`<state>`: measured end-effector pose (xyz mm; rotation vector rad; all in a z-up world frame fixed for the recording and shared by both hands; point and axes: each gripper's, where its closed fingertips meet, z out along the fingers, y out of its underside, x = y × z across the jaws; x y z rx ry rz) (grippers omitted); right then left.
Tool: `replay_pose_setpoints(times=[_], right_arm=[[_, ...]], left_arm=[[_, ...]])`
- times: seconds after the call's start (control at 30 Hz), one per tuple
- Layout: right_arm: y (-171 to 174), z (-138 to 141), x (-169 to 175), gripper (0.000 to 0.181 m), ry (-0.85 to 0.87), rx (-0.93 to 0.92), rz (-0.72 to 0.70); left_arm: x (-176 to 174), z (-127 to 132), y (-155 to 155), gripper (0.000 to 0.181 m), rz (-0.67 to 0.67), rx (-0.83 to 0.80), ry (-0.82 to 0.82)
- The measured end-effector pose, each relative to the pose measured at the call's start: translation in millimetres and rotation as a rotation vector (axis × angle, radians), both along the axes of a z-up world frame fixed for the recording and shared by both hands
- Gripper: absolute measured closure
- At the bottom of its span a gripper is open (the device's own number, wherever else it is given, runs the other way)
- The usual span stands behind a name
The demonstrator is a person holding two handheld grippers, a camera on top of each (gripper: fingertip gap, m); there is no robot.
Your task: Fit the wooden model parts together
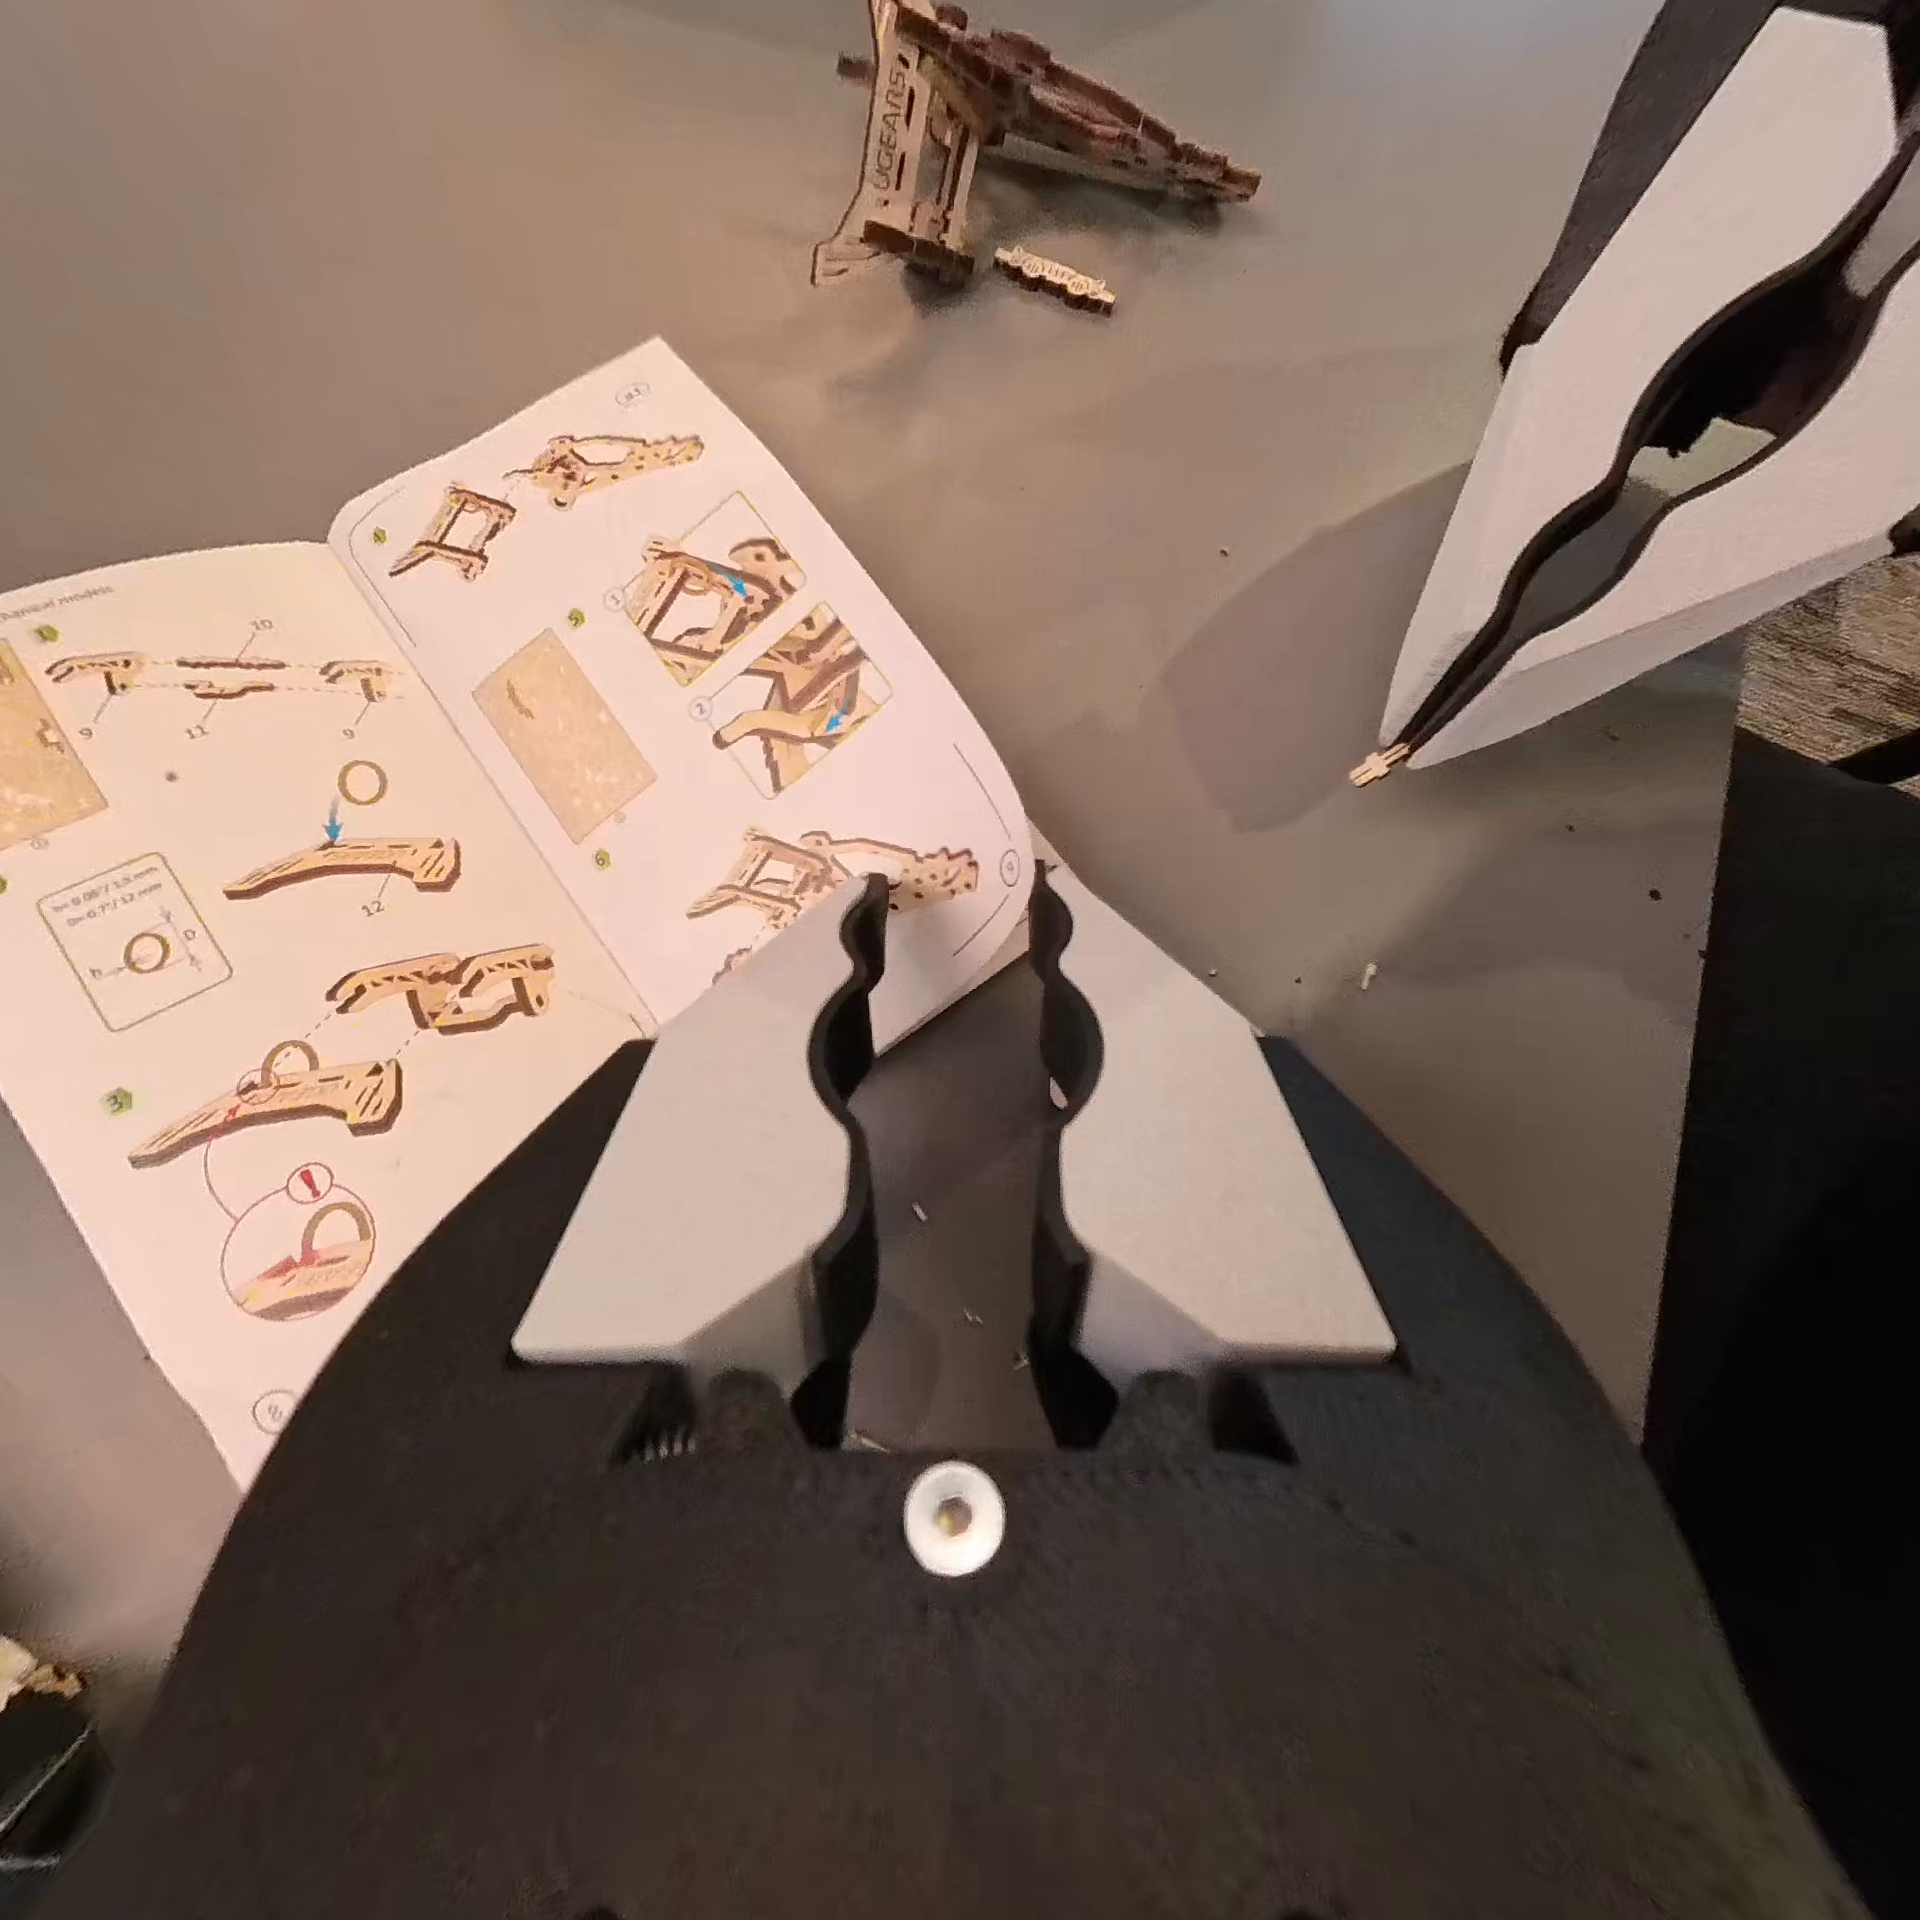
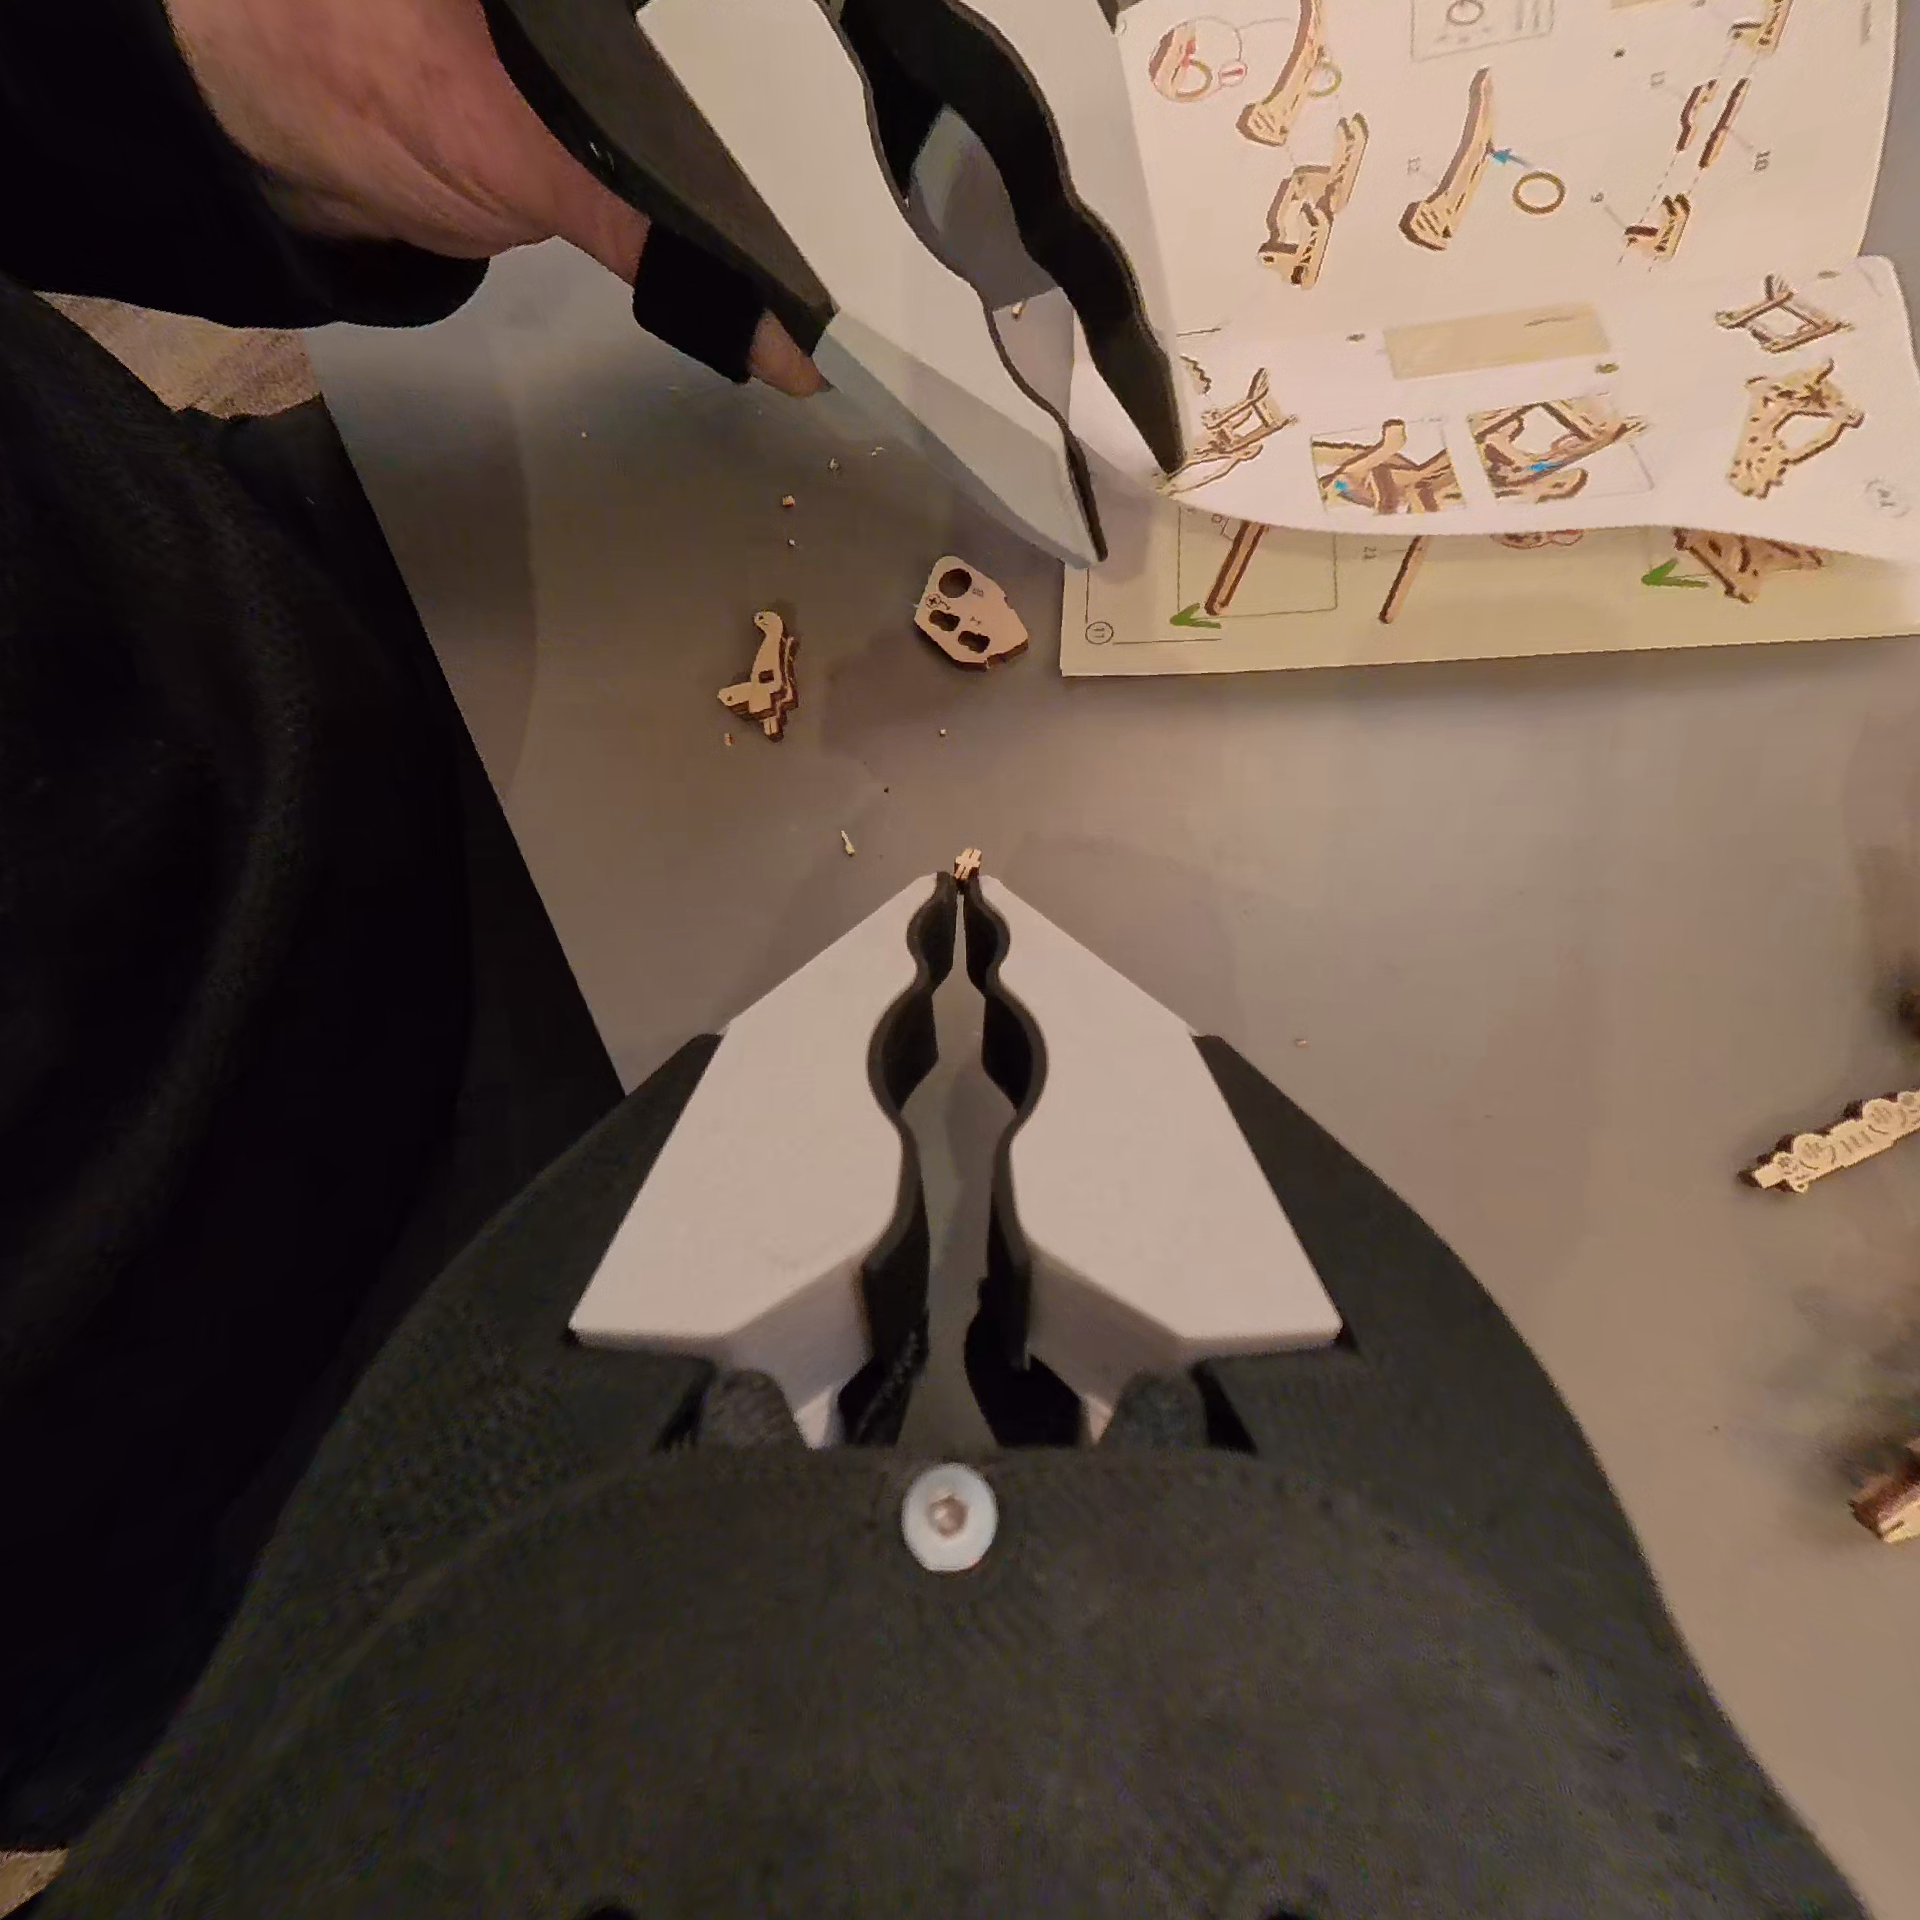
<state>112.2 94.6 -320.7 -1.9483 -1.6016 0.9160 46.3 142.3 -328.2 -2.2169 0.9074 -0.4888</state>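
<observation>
My right gripper (image 2: 961, 890) is shut on a tiny wooden peg (image 2: 967, 861) that sticks out past its tips, held above the grey table. In the left wrist view the right gripper (image 1: 1405, 750) hangs at the upper right with the peg (image 1: 1371, 770) at its tip. My left gripper (image 1: 954, 883) is open and empty over the edge of the instruction booklet (image 1: 416, 831). In the right wrist view the left gripper (image 2: 1132, 504) shows at the top, jaws apart. The part-built wooden model (image 1: 997, 135) stands at the far side of the table, with a small wooden strip (image 1: 1055, 278) beside it.
Two small loose wooden parts (image 2: 764, 675) (image 2: 971, 623) lie near the booklet (image 2: 1507, 416). A wooden strip (image 2: 1839, 1143) and another piece (image 2: 1891, 1496) lie at the right edge. Wood crumbs dot the table. A hand (image 2: 416, 135) holds the left gripper. A dark block (image 1: 1818, 1143) borders the table. One gripper's finger ends stand about 9 cm off the other's.
</observation>
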Motion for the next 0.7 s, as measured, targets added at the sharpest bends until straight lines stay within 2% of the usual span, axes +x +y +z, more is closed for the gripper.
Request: replay_pose_setpoints(times=[0.03,0.7], right_arm=[[0.5,-0.3,0.1,0.181,0.001,-0.002,-0.002],[3.2,-6.0,2.6,0.181,-0.003,-0.021,-0.015]], left_arm=[[0.5,-0.7,-0.1,0.156,-0.003,-0.006,0.000],[-2.0,-3.4,0.1,0.158,0.002,-0.005,-0.012]])
